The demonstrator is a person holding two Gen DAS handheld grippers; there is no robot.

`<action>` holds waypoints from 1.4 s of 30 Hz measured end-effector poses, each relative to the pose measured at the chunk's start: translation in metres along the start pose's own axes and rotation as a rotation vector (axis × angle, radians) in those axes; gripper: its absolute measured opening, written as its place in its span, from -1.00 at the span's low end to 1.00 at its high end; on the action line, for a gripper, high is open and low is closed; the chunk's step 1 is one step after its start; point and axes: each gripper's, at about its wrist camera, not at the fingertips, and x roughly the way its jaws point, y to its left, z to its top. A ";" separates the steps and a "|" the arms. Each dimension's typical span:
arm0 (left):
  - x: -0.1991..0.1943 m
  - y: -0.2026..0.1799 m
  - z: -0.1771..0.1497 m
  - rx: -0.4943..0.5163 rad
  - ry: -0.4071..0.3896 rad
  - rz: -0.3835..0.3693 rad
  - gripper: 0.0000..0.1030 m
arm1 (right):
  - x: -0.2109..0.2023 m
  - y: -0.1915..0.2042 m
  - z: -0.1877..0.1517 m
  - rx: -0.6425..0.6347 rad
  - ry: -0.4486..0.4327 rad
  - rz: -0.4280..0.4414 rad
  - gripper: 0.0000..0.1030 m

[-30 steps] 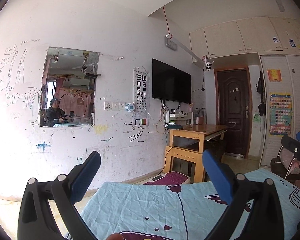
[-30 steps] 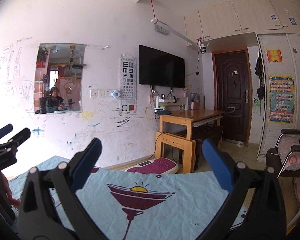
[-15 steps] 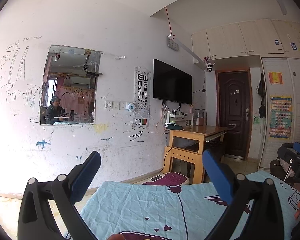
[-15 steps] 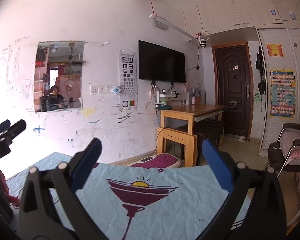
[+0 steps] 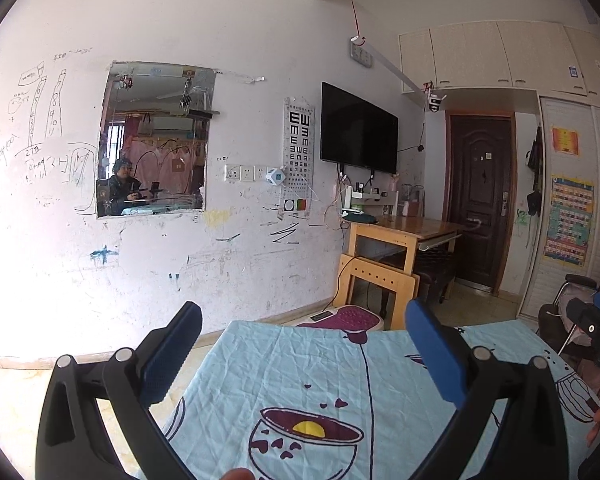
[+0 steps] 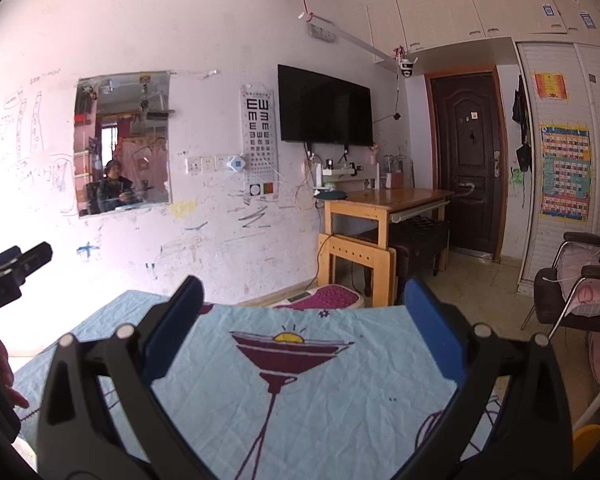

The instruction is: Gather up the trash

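Both wrist views: bright, even daylight entering from the left, where the wall (image 5: pixel 28 288) burns out to pure white glare near the floor. Fisheye distortion bows the ceiling line and the cupboards (image 6: pixel 480 4); black vignetting fills the corners. Distant detail stays fairly sharp; the near claw fingers (image 5: pixel 172 356) appear slightly soft. A pink cast tints the right view's upper wall. Shadows are faint.

Left gripper (image 5: pixel 303 312) and right gripper (image 6: pixel 303 286) — jaws spread wide, empty — hover over a wrinkled light-blue cloth (image 5: pixel 284 364).
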 end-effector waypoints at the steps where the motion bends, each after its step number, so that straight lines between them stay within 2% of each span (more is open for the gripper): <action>1: -0.005 -0.001 -0.001 0.011 0.015 0.012 0.88 | -0.003 0.001 -0.002 -0.003 0.028 -0.001 0.88; 8: -0.043 -0.005 -0.008 0.042 0.041 0.002 0.88 | -0.040 0.002 -0.015 -0.022 0.108 0.018 0.88; 18: -0.069 -0.011 -0.013 0.063 0.045 -0.027 0.88 | -0.068 0.001 -0.017 -0.025 0.091 0.007 0.88; 34: -0.073 -0.012 -0.011 0.077 0.066 -0.033 0.88 | -0.072 0.000 -0.017 -0.025 0.084 0.007 0.88; 42: -0.064 -0.007 -0.012 0.035 0.122 -0.009 0.88 | -0.072 0.002 -0.018 -0.029 0.089 0.007 0.88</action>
